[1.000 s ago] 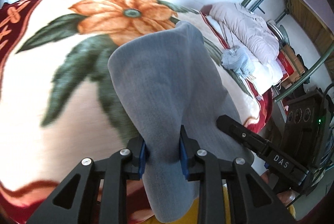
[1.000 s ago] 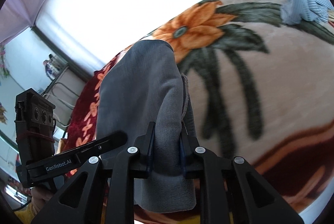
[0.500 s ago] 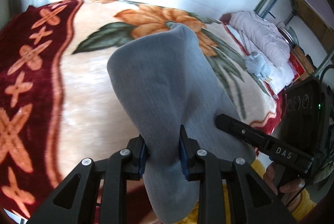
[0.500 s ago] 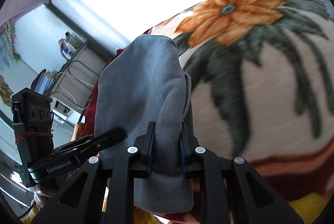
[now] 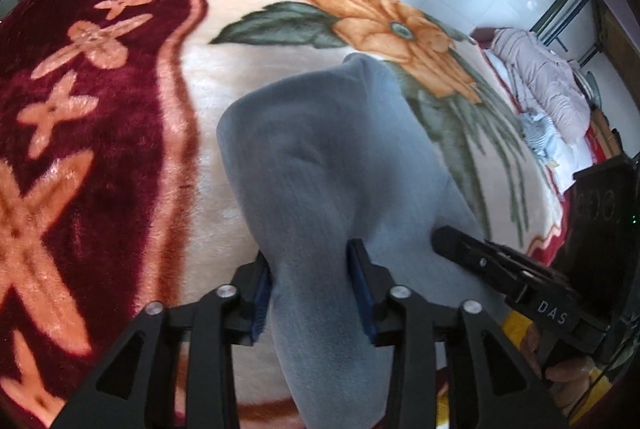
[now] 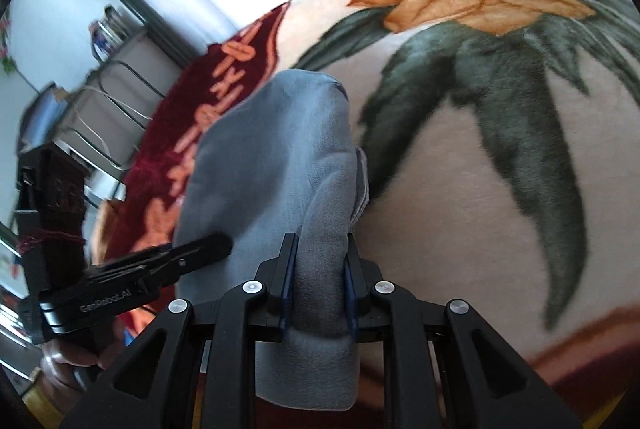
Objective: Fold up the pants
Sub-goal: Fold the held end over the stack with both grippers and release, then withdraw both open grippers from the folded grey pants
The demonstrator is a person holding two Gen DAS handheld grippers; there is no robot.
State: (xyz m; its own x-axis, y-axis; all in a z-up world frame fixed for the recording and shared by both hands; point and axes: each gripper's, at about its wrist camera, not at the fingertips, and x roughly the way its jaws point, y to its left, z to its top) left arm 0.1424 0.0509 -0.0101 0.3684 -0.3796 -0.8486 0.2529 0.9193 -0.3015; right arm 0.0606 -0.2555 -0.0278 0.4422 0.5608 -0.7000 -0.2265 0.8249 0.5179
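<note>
The grey fleece pants (image 5: pixel 332 165) hang folded over, held up above a floral blanket (image 5: pixel 120 149) on a bed. My left gripper (image 5: pixel 314 285) is shut on one end of the pants' held edge. My right gripper (image 6: pixel 318 283) is shut on the other end of the pants (image 6: pixel 276 169). Each gripper shows in the other's view: the right one (image 5: pixel 500 269) at the lower right of the left wrist view, the left one (image 6: pixel 140 281) at the lower left of the right wrist view. The pants' lower end hangs down toward the blanket.
The blanket (image 6: pixel 500 169) has an orange flower (image 5: pixel 396 33), green leaves and a dark red border (image 5: pixel 60 77). A pink quilted jacket (image 5: pixel 548 81) and a striped cloth (image 5: pixel 538 133) lie at the far end. A metal rack (image 6: pixel 104 69) stands beside the bed.
Both grippers have swung with the pants toward the blanket's dark red border end, away from the jacket. Both grips are unchanged.
</note>
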